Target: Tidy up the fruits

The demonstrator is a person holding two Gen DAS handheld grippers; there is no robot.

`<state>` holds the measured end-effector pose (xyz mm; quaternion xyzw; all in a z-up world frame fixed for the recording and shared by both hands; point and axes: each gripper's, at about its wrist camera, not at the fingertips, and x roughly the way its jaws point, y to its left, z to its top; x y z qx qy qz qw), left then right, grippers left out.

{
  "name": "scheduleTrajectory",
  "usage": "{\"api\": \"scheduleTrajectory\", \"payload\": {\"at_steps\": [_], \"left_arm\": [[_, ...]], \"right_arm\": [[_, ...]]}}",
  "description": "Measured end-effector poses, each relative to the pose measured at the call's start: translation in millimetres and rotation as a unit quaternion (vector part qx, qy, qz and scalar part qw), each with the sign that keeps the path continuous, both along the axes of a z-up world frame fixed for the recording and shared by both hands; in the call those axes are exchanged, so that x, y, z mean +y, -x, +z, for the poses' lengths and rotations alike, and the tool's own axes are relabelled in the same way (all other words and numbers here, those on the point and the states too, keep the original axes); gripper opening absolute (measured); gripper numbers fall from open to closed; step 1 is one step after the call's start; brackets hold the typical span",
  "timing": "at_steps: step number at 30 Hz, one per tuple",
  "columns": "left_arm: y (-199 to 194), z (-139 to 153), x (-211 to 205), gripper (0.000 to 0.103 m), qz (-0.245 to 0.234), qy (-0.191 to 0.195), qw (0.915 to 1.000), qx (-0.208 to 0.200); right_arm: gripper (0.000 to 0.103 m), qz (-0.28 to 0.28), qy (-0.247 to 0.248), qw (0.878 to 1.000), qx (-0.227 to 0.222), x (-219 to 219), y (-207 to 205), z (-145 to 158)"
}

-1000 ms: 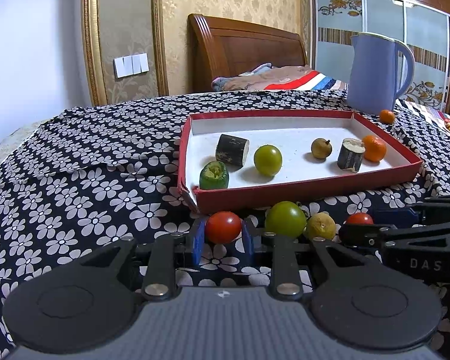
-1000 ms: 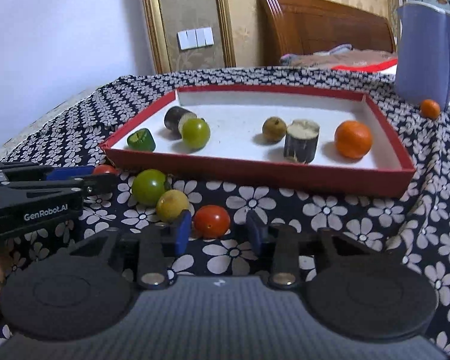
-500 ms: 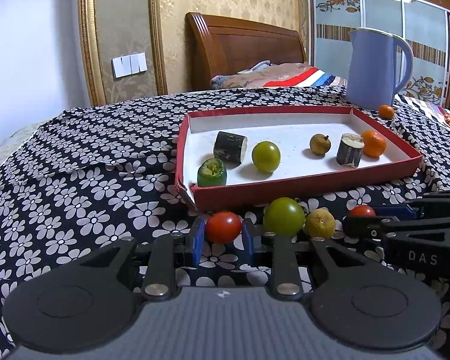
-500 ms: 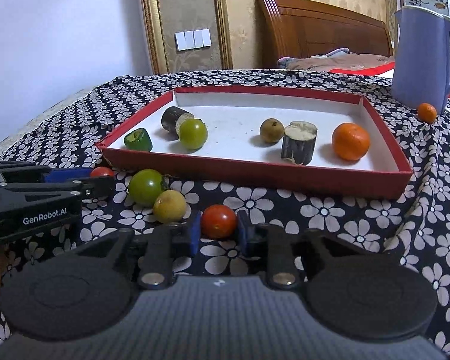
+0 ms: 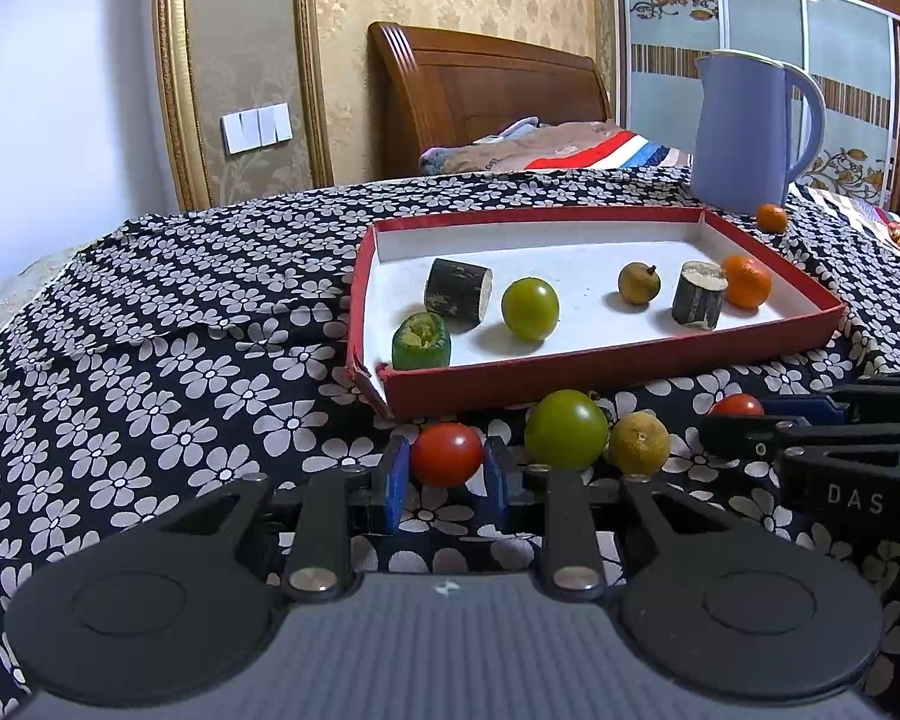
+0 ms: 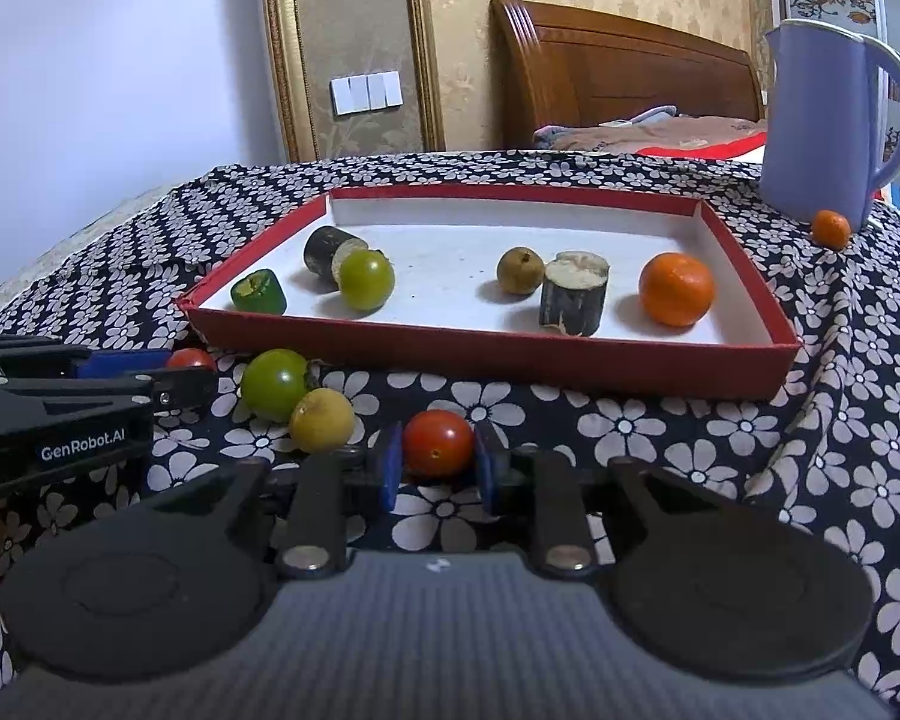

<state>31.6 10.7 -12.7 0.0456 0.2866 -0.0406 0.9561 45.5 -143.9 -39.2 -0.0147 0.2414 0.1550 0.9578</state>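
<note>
A red tray (image 5: 600,363) (image 6: 486,354) on the flowered cloth holds a green pepper piece (image 5: 421,341), two dark cut stubs (image 5: 457,297), a green tomato (image 5: 530,308), a brown fruit (image 5: 638,283) and an orange (image 5: 747,281). My left gripper (image 5: 445,465) is shut on a red tomato (image 5: 447,454), lifted in front of the tray. My right gripper (image 6: 435,453) is shut on another red tomato (image 6: 438,441). A green tomato (image 5: 566,429) (image 6: 275,384) and a yellow fruit (image 5: 639,443) (image 6: 321,420) lie between them on the cloth.
A blue jug (image 5: 744,132) (image 6: 828,120) stands behind the tray at the right, with a small orange (image 5: 771,218) (image 6: 831,228) beside it. A bed headboard (image 5: 486,102) and wall are beyond the table. The cloth drops off at the left.
My right gripper has closed on its red tomato and both grippers have risen slightly with their tomatoes.
</note>
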Motion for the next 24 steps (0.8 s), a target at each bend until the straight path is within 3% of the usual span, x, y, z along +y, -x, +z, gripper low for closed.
{"api": "scheduleTrajectory", "payload": {"at_steps": [8, 16, 24], "left_arm": [[4, 7, -2, 0.026, -0.009, 0.000, 0.9999, -0.014], [-12, 31, -9, 0.026, -0.027, 0.015, 0.9994, -0.013], [-57, 32, -20, 0.026, -0.019, 0.006, 0.9998, 0.002]], "right_arm": [[0.024, -0.013, -0.002, 0.999, -0.036, -7, 11, 11], [0.024, -0.035, 0.003, 0.997, -0.071, -23, -5, 46], [0.024, -0.033, 0.005, 0.998, -0.045, -17, -48, 50]]}}
